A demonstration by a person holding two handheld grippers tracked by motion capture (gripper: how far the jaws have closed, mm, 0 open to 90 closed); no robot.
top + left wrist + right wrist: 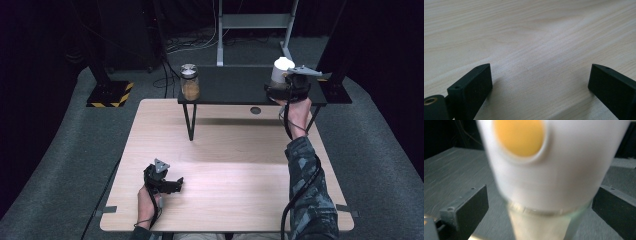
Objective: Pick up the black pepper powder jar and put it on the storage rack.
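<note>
On the black shelf (240,85), the white jar (281,70) stands between the wide, not touching jaws of the right gripper (287,89). Down on the table (225,165), the left gripper (167,184) rests wide open.

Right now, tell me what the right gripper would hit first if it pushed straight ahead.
The white-capped bottle: it stands between the open jaws of the right gripper, directly ahead on the black shelf. The blur hides whether it already touches.
</note>
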